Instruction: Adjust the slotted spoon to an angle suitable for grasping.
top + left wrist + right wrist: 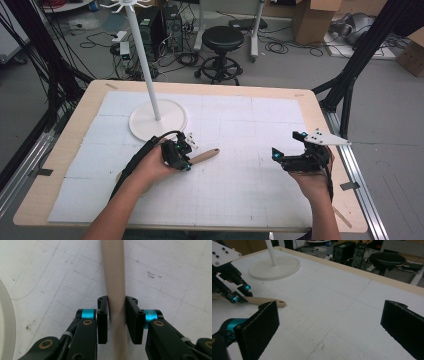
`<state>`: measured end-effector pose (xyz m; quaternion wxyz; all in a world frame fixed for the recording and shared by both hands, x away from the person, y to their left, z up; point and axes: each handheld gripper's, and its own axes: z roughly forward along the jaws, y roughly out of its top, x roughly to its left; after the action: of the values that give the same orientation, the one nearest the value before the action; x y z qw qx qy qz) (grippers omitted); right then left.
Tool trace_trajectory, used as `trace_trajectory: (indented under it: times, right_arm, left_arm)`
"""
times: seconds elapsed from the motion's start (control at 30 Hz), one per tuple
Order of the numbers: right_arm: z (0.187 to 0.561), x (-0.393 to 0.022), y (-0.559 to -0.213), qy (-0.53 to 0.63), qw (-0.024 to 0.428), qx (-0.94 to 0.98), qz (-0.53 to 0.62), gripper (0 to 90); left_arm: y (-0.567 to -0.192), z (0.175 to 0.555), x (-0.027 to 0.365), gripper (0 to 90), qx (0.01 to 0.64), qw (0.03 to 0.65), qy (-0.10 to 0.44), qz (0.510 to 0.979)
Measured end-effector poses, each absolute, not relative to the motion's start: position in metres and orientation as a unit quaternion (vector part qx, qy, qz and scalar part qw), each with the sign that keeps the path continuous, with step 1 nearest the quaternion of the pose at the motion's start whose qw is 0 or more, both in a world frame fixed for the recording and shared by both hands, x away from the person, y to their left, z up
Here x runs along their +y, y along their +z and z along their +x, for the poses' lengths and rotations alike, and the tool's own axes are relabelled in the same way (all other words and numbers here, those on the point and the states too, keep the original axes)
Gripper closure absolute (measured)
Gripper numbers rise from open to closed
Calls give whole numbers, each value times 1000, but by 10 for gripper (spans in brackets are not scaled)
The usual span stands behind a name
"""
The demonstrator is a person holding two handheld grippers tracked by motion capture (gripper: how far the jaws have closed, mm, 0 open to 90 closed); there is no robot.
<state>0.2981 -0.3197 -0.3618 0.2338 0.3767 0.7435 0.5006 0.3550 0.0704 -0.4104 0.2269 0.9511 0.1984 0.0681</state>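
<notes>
Handle [115, 277] between left claw [117, 315] pads

Right gripper [329, 327] jaws stand wide apart, nothing between the pads, white gridded mat [332, 315] showing through the gap. Left pad at lower left with its cyan collar, right pad at the right edge. Far left: the left gripper [235, 297] sits low on the mat, closed around a light wooden handle [265, 301]; the handle's free end, with a small hole, sticks out toward the middle and lies flat. Grey plate with black dots on top of that gripper. Behind it, white stand [274, 267]: round base on the mat, pole rising out of frame. Wooden table edge [367, 271] runs diagonally; beyond it a black stool [387, 261] and computer cases [350, 251] on the floor.
</notes>
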Motion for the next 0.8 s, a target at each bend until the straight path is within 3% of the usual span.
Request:
trace_trajectory:
  times: [0.23, 0.37, 0.43, 0.6, 0.8]
  right_arm:
    - [299, -319, -362, 499, 236, 745, 374, 8]
    - [299, -319, -362, 498, 236, 746, 375, 8]
    - [299, -318, -363, 498, 235, 746, 375, 8]
    - [299, -318, -363, 497, 233, 746, 377, 8]
    - [300, -317, -364, 495, 231, 749, 376, 8]
  left_arm:
    - [-409, 351, 74, 732, 156, 228, 55, 960]
    - [-407, 351, 76, 719, 179, 244, 58, 951]
    - [-403, 352, 82, 600, 196, 258, 61, 944]
    - [-395, 349, 104, 457, 229, 276, 72, 931]
    - [-399, 339, 126, 441, 240, 266, 66, 931]
